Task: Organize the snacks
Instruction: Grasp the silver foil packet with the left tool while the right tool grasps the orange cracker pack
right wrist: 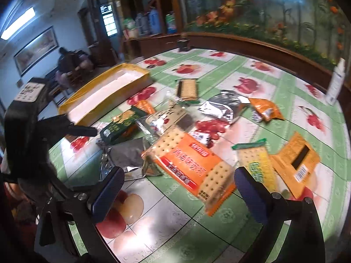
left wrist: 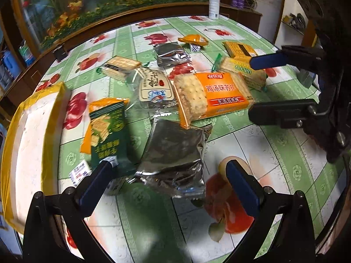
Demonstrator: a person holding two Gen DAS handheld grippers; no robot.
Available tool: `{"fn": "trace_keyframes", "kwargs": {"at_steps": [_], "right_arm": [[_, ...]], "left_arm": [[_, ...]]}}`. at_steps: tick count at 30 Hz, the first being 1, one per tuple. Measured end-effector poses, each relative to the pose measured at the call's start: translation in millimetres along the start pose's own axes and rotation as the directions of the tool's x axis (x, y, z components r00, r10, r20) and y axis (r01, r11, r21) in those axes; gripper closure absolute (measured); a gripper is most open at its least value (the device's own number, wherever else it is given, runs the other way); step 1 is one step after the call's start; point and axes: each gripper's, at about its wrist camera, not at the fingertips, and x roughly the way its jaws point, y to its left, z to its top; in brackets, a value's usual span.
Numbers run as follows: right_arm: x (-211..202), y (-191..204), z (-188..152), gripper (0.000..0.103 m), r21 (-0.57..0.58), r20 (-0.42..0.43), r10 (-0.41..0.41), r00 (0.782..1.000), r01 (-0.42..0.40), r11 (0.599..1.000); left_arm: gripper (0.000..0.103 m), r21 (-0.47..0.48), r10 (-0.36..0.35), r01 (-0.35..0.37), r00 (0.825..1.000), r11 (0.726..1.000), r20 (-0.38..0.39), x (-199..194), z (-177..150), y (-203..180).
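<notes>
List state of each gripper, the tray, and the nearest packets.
left gripper: open, empty, over silver packet
right gripper: open, empty
yellow tray: empty
silver packet: sealed, lying flat
orange cracker pack: sealed, flat on table
green cracker pack: sealed, flat

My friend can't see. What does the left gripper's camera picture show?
The left gripper hangs open over a silver foil packet on a fruit-print tablecloth. Further back lie an orange cracker pack and other snacks, a yellow-rimmed box at left, the open right gripper at right.
</notes>
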Motion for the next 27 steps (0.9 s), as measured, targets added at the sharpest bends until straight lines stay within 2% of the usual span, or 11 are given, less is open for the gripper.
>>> {"fn": "trace_keyframes", "kwargs": {"at_steps": [4,6,9,12,14,15,16,17,20,25,27], "right_arm": [[16,2,5,0.004,-0.073,-0.048,0.071,0.996,-0.075,0.995],[26,2,8,0.004,-0.094,-0.069,0.089,0.994,-0.095,0.991],[41,-2,12,0.006,-0.108,-0.094,0.092,0.991,-0.102,0.989],[52,-10,10,0.018,-0.105,-0.119,0.062,0.991,-0.074,0.992],[53,-14,7,0.031,-0.088,-0.117,0.046,0.992,-0.056,0.995],[52,-17,6,0.032,-0.070,-0.118,0.056,0.991,-0.065,0.995],[51,-18,4,0.035,-0.056,-0.114,0.062,0.991,-0.069,0.996],[51,-18,2,0.037,-0.052,-0.112,0.061,0.992,-0.067,0.996],[47,-15,-5,0.045,-0.039,-0.107,0.042,0.993,-0.046,0.998],[46,-11,-9,0.043,-0.018,-0.093,0.004,0.996,-0.006,1.000],[53,-10,-11,0.044,-0.019,-0.114,-0.020,0.993,0.018,1.000]], "left_arm": [[0.000,0.028,-0.035,0.036,0.999,0.999,-0.031,19,5,-2],[0.000,0.027,-0.016,0.018,0.999,0.999,-0.050,27,5,-1],[0.000,-0.044,-0.069,0.066,0.995,0.997,-0.067,33,3,14],[0.000,-0.072,-0.060,0.056,0.997,0.996,-0.052,32,0,23],[0.008,-0.081,-0.051,0.048,0.998,0.996,-0.032,29,-1,24],[0.016,-0.080,-0.052,0.050,0.998,0.996,-0.025,28,-1,24],[0.032,-0.076,-0.055,0.054,0.998,0.996,-0.015,25,0,22],[0.043,-0.072,-0.057,0.056,0.998,0.996,-0.007,23,0,21],[0.045,-0.076,-0.072,0.070,0.997,0.995,-0.013,20,0,18],[0.046,-0.114,-0.105,0.105,0.994,0.988,0.003,12,-9,22],[0.046,-0.143,-0.122,0.124,0.992,0.982,0.019,5,-13,27]]}}
